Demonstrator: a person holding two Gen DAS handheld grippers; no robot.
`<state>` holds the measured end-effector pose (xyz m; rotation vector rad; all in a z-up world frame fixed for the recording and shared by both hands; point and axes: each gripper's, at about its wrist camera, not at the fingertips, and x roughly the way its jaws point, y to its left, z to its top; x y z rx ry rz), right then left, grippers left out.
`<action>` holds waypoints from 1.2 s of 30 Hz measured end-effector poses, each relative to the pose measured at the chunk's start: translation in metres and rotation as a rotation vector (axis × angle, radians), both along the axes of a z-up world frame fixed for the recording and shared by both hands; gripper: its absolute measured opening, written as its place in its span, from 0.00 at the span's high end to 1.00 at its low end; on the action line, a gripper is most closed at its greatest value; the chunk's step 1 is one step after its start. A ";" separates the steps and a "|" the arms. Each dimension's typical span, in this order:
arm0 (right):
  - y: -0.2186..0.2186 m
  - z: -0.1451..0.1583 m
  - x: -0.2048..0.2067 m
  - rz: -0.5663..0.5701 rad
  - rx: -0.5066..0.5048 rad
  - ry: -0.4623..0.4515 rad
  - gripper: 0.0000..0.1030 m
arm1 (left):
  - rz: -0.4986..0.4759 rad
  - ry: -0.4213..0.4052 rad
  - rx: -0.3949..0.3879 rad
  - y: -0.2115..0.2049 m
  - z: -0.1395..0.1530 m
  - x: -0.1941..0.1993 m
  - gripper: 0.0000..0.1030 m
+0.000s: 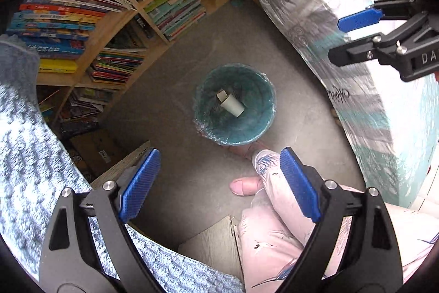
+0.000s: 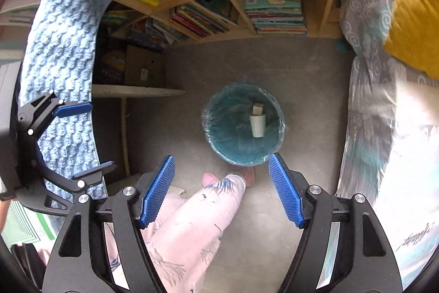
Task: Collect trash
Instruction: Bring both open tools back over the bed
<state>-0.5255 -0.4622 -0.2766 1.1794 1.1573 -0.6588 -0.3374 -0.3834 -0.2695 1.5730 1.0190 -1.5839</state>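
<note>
Both claws, left and right, hung wide open and empty over the teal wastebasket (paper cup lay inside).

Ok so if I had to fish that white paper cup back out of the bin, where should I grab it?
Come straight down from above. The paper cup lies on its side at the bottom of the lined wastebasket, so its round wall faces up. Probably close the pads across the middle of that wall, gently since it would crush.

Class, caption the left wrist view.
Open left gripper above a lined teal bin holding a paper cup.
</note>
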 end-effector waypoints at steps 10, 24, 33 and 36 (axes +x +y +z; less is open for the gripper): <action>-0.005 0.057 0.043 0.163 -0.122 -0.048 0.25 | 0.159 0.005 -0.148 0.009 0.064 0.030 0.15; 0.048 0.191 0.242 0.833 -0.396 -0.244 0.15 | 0.560 -0.122 -0.390 0.120 0.187 0.176 0.07; 0.121 0.236 0.356 1.210 -0.483 -0.344 0.13 | 0.986 -0.243 -0.426 0.232 0.222 0.270 0.07; 0.147 0.241 0.386 1.317 -0.496 -0.356 0.13 | 1.132 -0.279 -0.430 0.266 0.227 0.292 0.07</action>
